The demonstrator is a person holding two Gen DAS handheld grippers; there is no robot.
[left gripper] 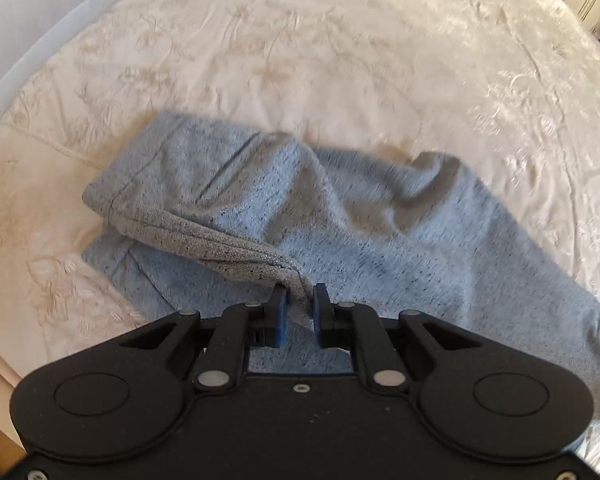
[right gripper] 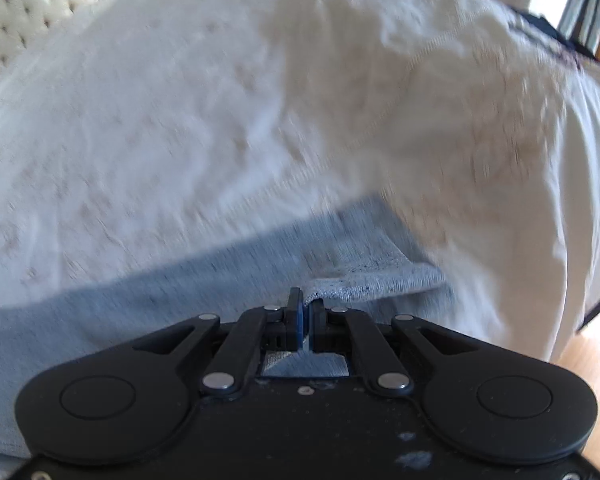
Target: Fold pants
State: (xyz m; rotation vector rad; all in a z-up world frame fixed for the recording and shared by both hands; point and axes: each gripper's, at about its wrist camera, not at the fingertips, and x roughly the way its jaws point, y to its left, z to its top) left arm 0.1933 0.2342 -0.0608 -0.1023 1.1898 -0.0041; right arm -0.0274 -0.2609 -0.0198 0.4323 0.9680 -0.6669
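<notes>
While the left wrist view looks steeply down at a bed (left gripper: 339, 60), the left claw (left gripper: 300, 312) sits at the bottom centre with its blue pads closed on a bunched edge of the pants (left gripper: 379, 240). These are speckled grey-blue knit pants, lying rumpled across the lower half of the view on a cream bedspread (left gripper: 260, 40) with stitched floral patterns. From the claw, a twisted, rope-like band of the fabric runs up and to the left, where the cloth is doubled over itself. More of the fabric spreads out to the right, reaching the edge of the picture.

Seen from the right wrist, the picture is blurred. The right claw (right gripper: 305, 316) sits at bottom centre, its fingers nearly touching, pinched on a thin edge of the pants (right gripper: 180, 280). That grey-blue cloth stretches as a band from the lower left to just right of the claw, ending there in a hemmed edge. Beyond it the cream bedspread (right gripper: 220, 100) fills most of the view. A tufted cream headboard (right gripper: 32, 4) shows at the top left corner.
</notes>
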